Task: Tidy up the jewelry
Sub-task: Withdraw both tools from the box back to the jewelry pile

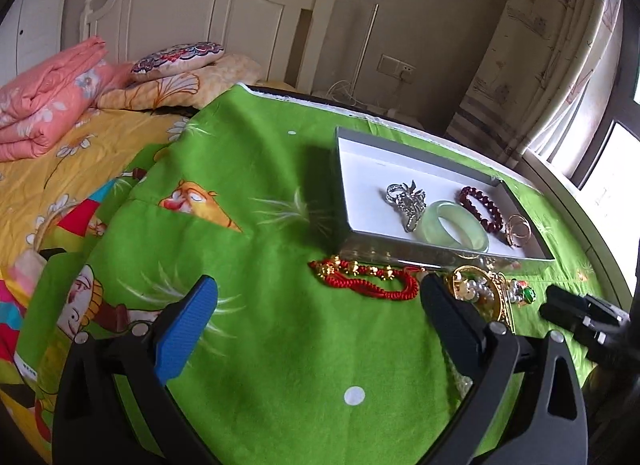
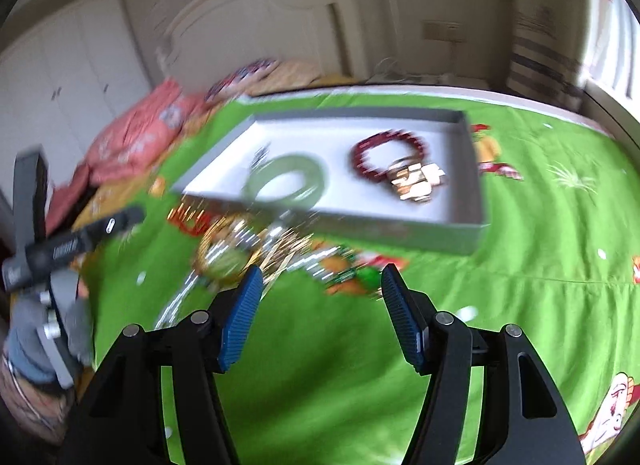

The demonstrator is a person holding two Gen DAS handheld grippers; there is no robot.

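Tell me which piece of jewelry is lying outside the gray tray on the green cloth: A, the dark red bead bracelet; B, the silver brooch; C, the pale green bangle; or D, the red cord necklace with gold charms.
D: the red cord necklace lies on the green cloth in front of the gray tray; the other three sit inside the tray.

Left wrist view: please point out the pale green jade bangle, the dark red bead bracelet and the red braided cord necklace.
Pale green jade bangle (image 1: 456, 227), left wrist view, on its near band.
Dark red bead bracelet (image 1: 482, 207), left wrist view, on its beads.
Red braided cord necklace (image 1: 372, 285), left wrist view, on its cord.
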